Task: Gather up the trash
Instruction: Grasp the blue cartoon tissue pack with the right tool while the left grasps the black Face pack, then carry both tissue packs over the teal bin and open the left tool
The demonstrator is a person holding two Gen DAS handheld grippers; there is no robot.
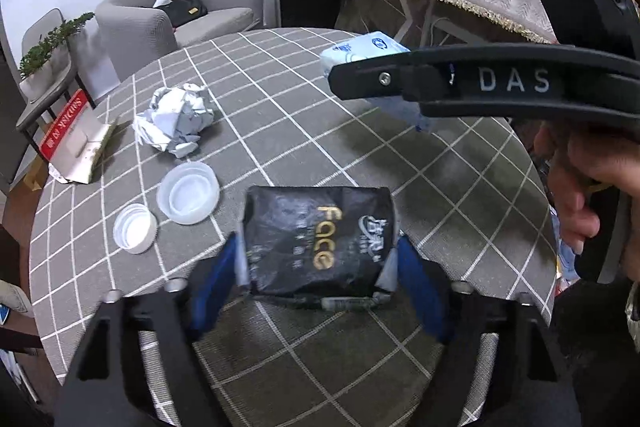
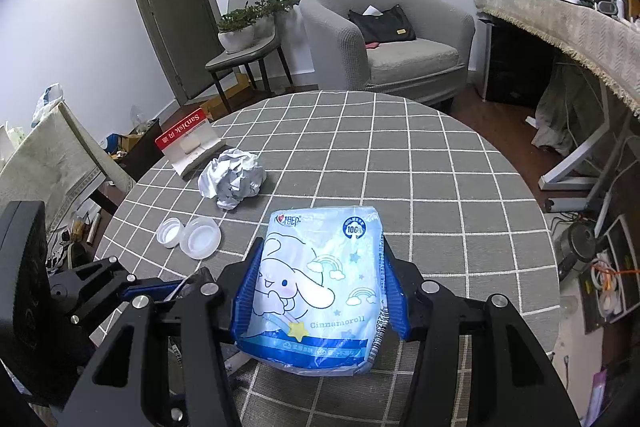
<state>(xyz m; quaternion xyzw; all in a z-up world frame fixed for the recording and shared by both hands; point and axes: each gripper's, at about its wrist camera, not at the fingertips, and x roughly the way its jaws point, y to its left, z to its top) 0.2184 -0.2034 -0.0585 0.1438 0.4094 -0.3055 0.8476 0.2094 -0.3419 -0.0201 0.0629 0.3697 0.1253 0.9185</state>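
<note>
The black tissue pack (image 1: 318, 239) sits clamped between the blue pads of the left tool (image 1: 318, 267), gripped across its narrow sides so the soft wrapper buckles a little without slipping; it looks lifted just above the tabletop (image 1: 460, 179), though I cannot be sure it is clear of it. The right tool (image 2: 316, 291) is likewise closed on the pale blue tissue pack (image 2: 320, 287), a thin crinkly film printed with a cartoon dog, pinched at its edges. Both look like trash in hand, ready to carry off.

In the left view, at ten o'clock from the black pack, lie two round plastic lids (image 1: 188, 199), smooth and translucent, touching each other. Further out at eleven o'clock rests a crumpled paper ball (image 1: 176, 121), light and springy. Beyond it, at the tabletop's edge, a red-and-white cardboard package (image 1: 74, 135) lies flat. The cloth is grey with a white grid.
</note>
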